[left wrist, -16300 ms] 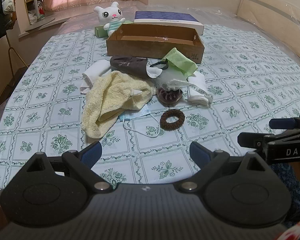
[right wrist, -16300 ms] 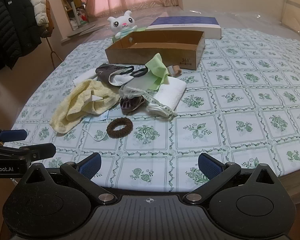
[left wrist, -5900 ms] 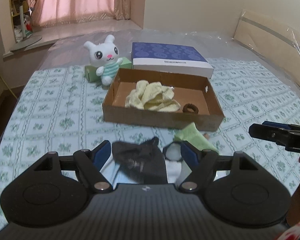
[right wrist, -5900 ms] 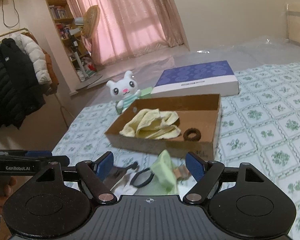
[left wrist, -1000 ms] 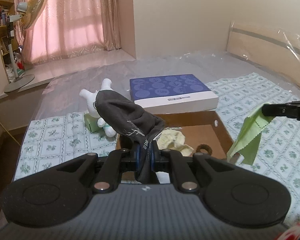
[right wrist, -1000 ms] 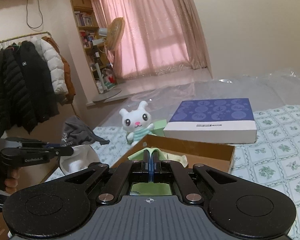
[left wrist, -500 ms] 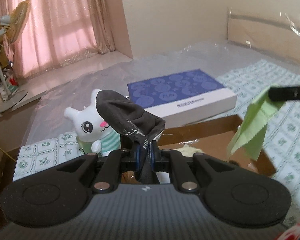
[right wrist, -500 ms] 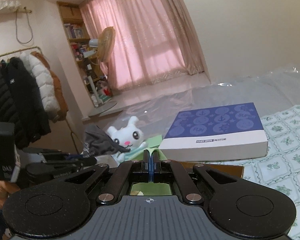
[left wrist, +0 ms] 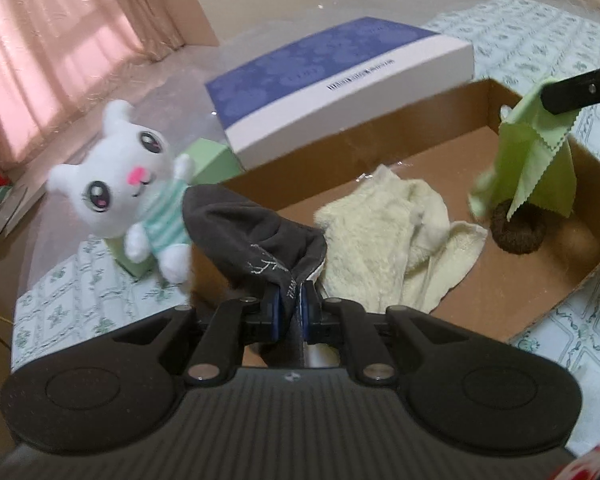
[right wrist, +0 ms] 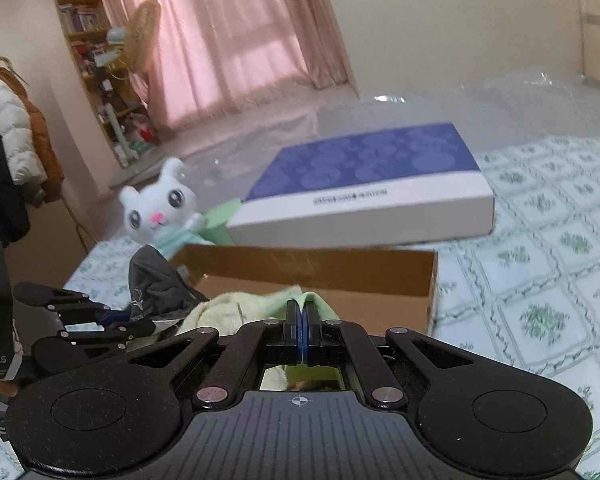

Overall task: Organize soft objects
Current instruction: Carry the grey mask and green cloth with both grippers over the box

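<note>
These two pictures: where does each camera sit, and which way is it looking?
Left wrist view: rides on the left claw, looking down into the box; its own fingers pinch a grey cloth, and the right claw's tip shows holding a green cloth.
Right wrist view: rides on the right claw, looking across the box toward the curtains; the left claw shows at left.
Shared: box, bunny, blue box, towel.

Box point(left wrist: 452, 268) – matt brown cardboard; towel point(left wrist: 384, 236) – fluffy cream terry cloth. Green cloth point(left wrist: 532, 160) – thin, smooth weave, pinked edge. Bunny point(left wrist: 128, 188) – soft white plush.
</note>
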Motion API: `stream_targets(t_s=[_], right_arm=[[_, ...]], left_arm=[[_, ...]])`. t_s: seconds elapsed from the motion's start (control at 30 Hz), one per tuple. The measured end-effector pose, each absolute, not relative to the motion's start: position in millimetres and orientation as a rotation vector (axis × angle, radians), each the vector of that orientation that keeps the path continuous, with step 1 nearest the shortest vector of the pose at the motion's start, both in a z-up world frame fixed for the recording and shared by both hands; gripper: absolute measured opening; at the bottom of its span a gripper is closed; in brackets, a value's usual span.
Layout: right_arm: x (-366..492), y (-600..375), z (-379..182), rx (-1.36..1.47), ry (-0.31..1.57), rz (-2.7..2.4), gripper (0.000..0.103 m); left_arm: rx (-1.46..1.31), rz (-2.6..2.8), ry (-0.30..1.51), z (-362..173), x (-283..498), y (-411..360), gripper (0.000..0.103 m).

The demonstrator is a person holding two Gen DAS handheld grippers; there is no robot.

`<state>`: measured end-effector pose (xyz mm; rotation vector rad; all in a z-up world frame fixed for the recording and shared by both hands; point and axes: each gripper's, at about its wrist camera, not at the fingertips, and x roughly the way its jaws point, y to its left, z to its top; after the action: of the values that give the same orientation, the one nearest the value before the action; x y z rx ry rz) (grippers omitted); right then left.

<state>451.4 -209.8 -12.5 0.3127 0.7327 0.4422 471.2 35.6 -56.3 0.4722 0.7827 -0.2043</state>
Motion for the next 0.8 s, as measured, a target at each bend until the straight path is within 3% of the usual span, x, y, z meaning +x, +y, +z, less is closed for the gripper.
stream_targets(t_s=[0.47,0.7,0.8], right_arm=[[467.2,-176.1,-60.0,0.22,0.873,0.39,0.001],[461.3,-168.0,-66.2,0.162,0.904,0.413,0.002],[454.6,-169.2,-64.1,0.158,0.91,0.441,0.01]], left_arm=[[0.378,-0.234,0.812,-76.9,504.4,34.3,0.011],[0.306,-0.246,0.808,-66.4,483.7,50.5,0.033],[0.293,-0.242,0.796,-60.6,470.9,56.7,0.038]])
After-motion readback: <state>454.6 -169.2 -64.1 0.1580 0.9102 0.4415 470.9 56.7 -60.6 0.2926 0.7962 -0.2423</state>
